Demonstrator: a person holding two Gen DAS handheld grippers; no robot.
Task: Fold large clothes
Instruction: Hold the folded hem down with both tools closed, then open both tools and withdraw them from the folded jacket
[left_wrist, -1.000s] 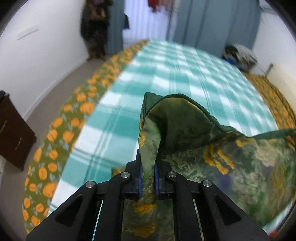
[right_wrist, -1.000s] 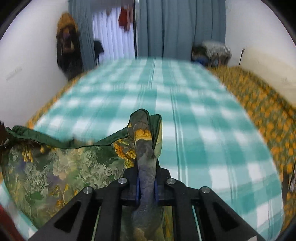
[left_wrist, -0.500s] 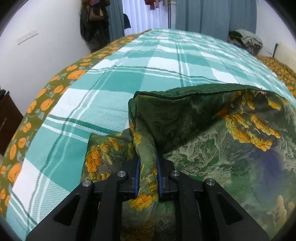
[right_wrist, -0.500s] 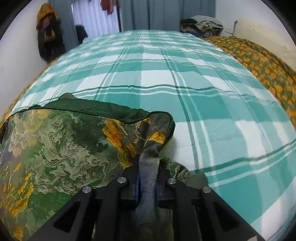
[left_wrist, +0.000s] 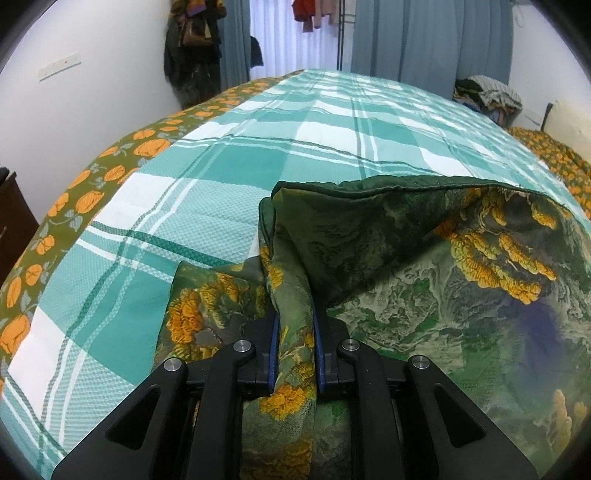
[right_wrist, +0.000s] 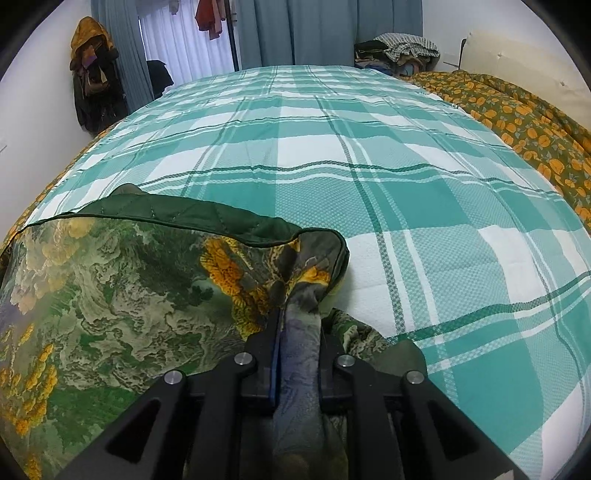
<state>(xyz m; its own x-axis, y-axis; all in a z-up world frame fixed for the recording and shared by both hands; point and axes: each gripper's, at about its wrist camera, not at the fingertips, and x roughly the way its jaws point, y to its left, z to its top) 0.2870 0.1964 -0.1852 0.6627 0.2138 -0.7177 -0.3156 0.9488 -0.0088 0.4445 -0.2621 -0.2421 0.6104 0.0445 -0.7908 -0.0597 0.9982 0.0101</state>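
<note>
Your left gripper (left_wrist: 294, 334) pinches a bunched corner of the green printed garment (left_wrist: 424, 295); its jaws have just eased slightly apart, cloth between them. Your right gripper (right_wrist: 297, 339) clamps the other corner. The garment (right_wrist: 110, 295) sags onto the checked bedspread (right_wrist: 369, 184), its lower part cut off. Far clothes pile (right_wrist: 400, 50) is indistinct.

The garment (left_wrist: 424, 295) runs past the frame edges, perhaps folded.
</note>
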